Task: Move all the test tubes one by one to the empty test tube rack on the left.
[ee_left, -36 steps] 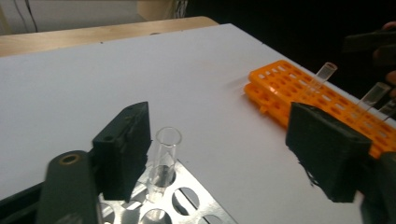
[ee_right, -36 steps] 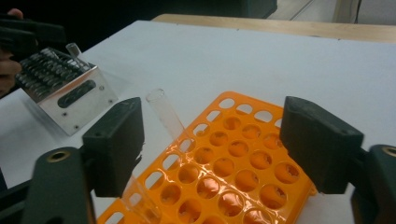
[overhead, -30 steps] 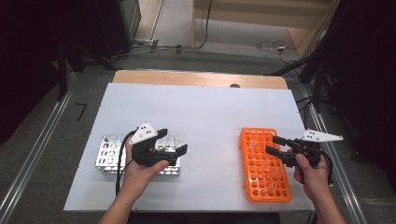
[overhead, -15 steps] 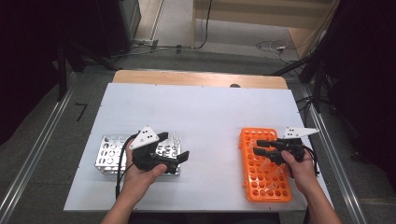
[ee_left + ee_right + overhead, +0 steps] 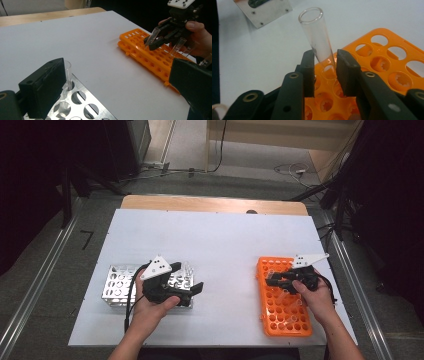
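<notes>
Glass is the worry at this moment: the right tool [image 5: 325, 71] has just been closing its jaws on a clear test tube [image 5: 318, 37] that stands tilted in a hole near the far corner of the orange rack [image 5: 280, 320], and the pads now pinch it low down, close above the rack's top. If the tube is drawn out at that slant, I'd expect it to bind in the hole and drag the light plastic rack along, or to slip in the pads, since they hold it well below its open mouth. Other tubes [image 5: 178, 46] stand just beside it in the same rack, so a sideways swing could knock them. The left tool [image 5: 172, 287] hovers spread over the metal rack [image 5: 116, 287], its jaws on either side of a tube [image 5: 67, 75] standing there without pressing it; a careless drop of that hand could chip it. For room, the white counter [image 5: 220, 240] lies bare between the two racks, a wide lane for carrying. The orange rack sits near the counter's right edge, so it shouldn't be pulled that way.
</notes>
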### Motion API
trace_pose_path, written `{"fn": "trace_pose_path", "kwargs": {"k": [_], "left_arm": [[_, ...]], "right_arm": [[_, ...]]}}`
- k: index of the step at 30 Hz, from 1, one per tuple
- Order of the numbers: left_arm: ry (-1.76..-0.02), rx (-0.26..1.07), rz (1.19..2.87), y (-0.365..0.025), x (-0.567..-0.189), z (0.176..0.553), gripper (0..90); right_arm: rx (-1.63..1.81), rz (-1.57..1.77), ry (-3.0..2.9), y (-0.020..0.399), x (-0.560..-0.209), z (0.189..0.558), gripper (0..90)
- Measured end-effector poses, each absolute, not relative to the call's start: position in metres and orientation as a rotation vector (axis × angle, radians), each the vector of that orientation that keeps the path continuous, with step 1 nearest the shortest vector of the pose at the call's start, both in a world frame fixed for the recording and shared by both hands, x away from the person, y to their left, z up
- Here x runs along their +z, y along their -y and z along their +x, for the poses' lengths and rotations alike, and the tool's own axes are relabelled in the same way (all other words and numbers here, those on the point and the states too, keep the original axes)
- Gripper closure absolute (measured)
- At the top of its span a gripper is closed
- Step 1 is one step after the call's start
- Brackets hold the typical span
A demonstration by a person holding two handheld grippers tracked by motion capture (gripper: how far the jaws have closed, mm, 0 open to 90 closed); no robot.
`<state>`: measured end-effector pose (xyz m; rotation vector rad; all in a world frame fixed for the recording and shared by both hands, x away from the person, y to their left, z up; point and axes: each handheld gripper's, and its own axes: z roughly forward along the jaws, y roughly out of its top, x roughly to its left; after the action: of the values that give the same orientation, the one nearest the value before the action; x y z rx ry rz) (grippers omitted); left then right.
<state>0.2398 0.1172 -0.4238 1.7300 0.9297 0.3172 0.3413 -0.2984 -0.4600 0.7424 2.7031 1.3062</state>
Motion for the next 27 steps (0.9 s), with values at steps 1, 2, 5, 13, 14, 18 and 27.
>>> {"fn": "trace_pose_path", "kwargs": {"k": [1,2,5,13,14,18,27], "left_arm": [[-0.93,0.317,1.73,-0.117,-0.424,0.24,0.9],[-0.93,0.318,1.731,-0.117,-0.424,0.24,0.9],[-0.926,0.316,1.729,-0.116,-0.424,0.239,1.0],[-0.919,0.335,1.73,-0.116,-0.422,0.237,2.4],[-0.916,0.335,1.73,-0.116,-0.422,0.237,2.5],[-0.907,0.334,1.727,-0.115,-0.421,0.237,2.8],[-0.883,0.332,1.722,-0.114,-0.418,0.235,1.6]], "right_arm": [[1.282,0.743,-2.688,0.297,-0.46,0.34,70.0],[1.282,0.743,-2.688,0.297,-0.46,0.34,70.0],[1.286,0.756,-2.655,0.298,-0.46,0.339,73.1],[1.329,0.759,-2.603,0.3,-0.457,0.336,74.2],[1.338,0.763,-2.594,0.3,-0.457,0.335,74.2],[1.396,0.787,-2.555,0.305,-0.451,0.333,74.2],[1.463,0.798,-2.483,0.315,-0.435,0.328,74.2]]}}
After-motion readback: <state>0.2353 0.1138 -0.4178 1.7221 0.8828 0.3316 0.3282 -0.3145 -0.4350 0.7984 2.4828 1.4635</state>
